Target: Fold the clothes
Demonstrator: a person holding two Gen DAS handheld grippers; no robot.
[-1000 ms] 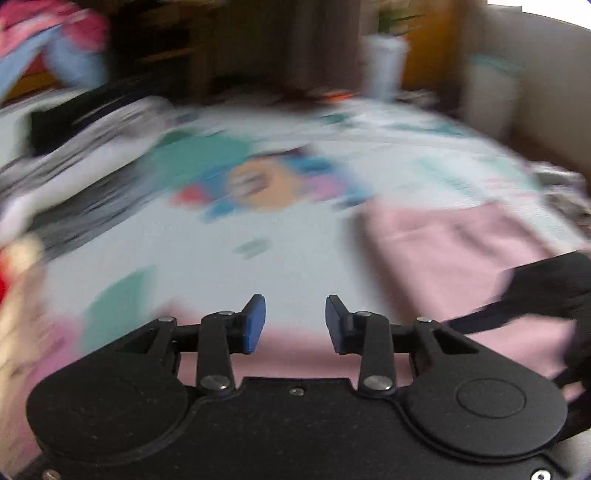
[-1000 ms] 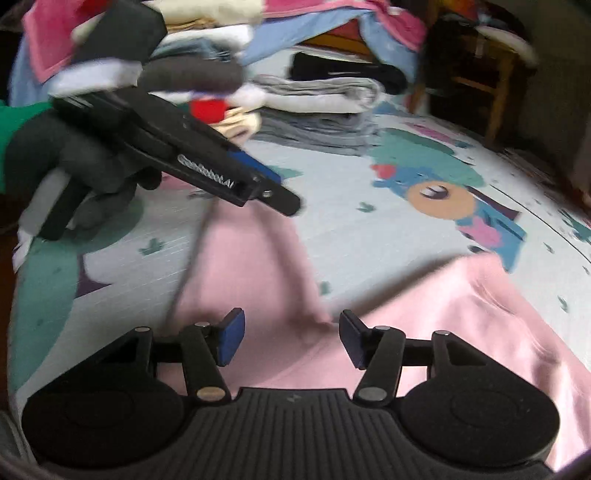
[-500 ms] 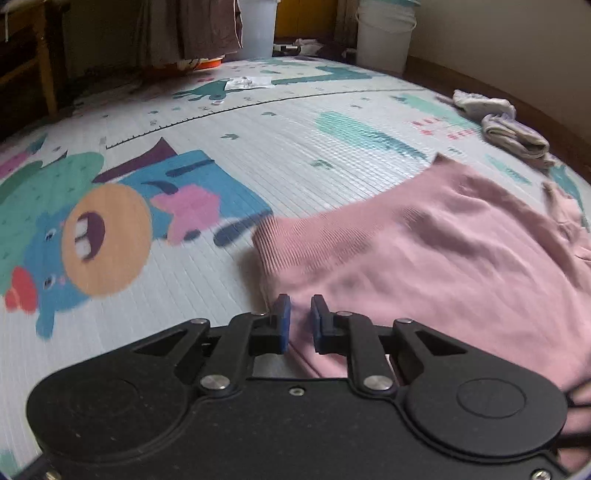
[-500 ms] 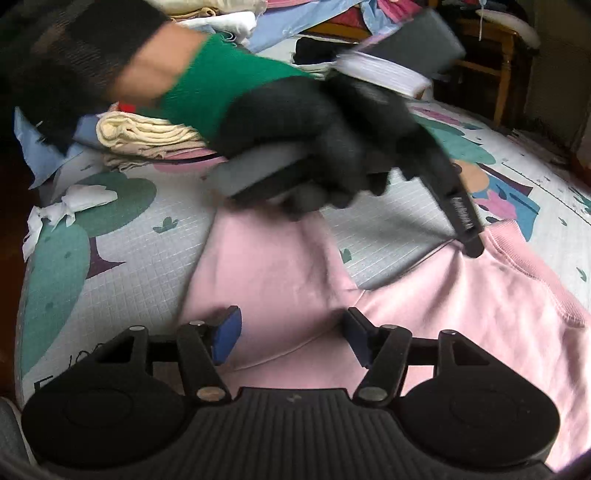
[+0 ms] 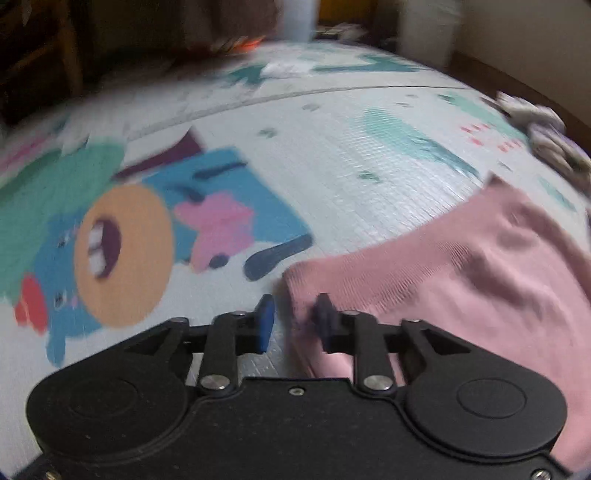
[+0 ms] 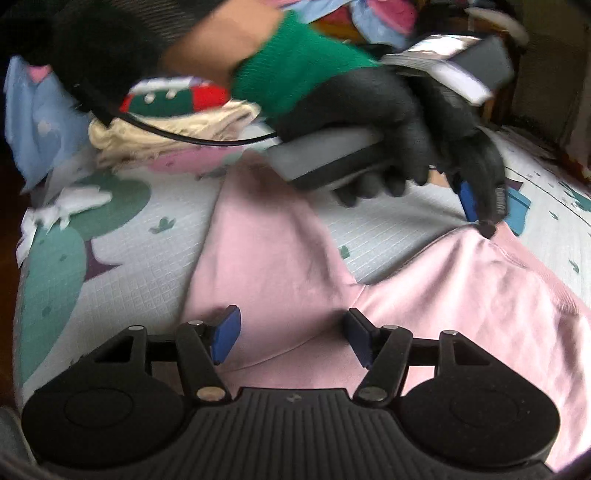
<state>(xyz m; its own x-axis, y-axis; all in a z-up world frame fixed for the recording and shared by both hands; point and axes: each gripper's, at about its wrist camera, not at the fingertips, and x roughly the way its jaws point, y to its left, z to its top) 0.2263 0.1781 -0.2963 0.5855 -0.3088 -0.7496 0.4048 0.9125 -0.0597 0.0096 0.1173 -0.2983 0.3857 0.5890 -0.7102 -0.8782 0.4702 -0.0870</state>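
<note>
A pink sweater (image 5: 461,288) lies flat on the cartoon play mat (image 5: 332,166). My left gripper (image 5: 294,325) is open at the sweater's ribbed hem corner, and the cloth edge sits between its two blue pads. In the right wrist view a black-gloved hand (image 6: 388,122) holds that left gripper (image 6: 480,218), whose tip touches the pink sweater (image 6: 266,251) at the far corner, where the cloth peaks slightly. My right gripper (image 6: 291,339) hovers open low over the near part of the sweater, by the sleeve, holding nothing.
A stack of folded clothes (image 6: 177,136) and a heap of garments stand at the mat's far side. White scraps (image 6: 62,210) lie at the left. Socks (image 5: 546,136) sit on the mat's right edge, and a white bin (image 5: 428,29) behind it.
The left gripper swung from the clothes stack to the sweater's hem corner; its fingers narrowed, then widened around the cloth edge. The right gripper stayed open and barely moved.
</note>
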